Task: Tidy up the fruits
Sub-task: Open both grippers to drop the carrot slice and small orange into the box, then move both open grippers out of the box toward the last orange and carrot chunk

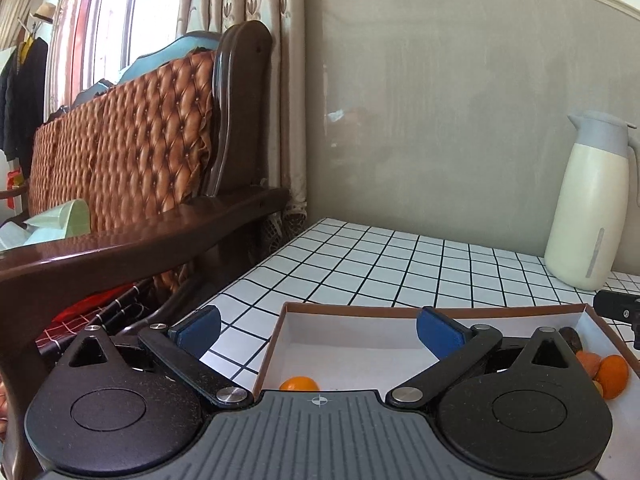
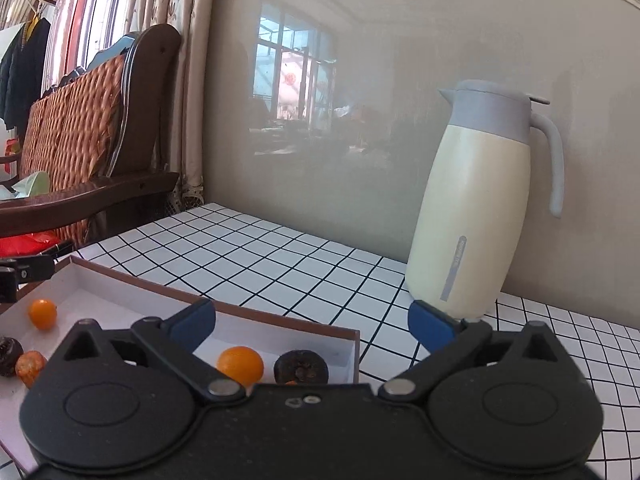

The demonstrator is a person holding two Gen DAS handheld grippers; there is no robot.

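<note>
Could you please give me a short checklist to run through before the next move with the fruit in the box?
1. Left hand-held gripper open, nothing between the pads: ok.
2. Right hand-held gripper open, nothing between the pads: ok.
3. Box flat on the table: ok.
4. Orange fruit lying free inside the box: ok.
5. Dark fruit beside it, touching or apart: cannot tell.
6. Jug upright and outside the box: ok.
</note>
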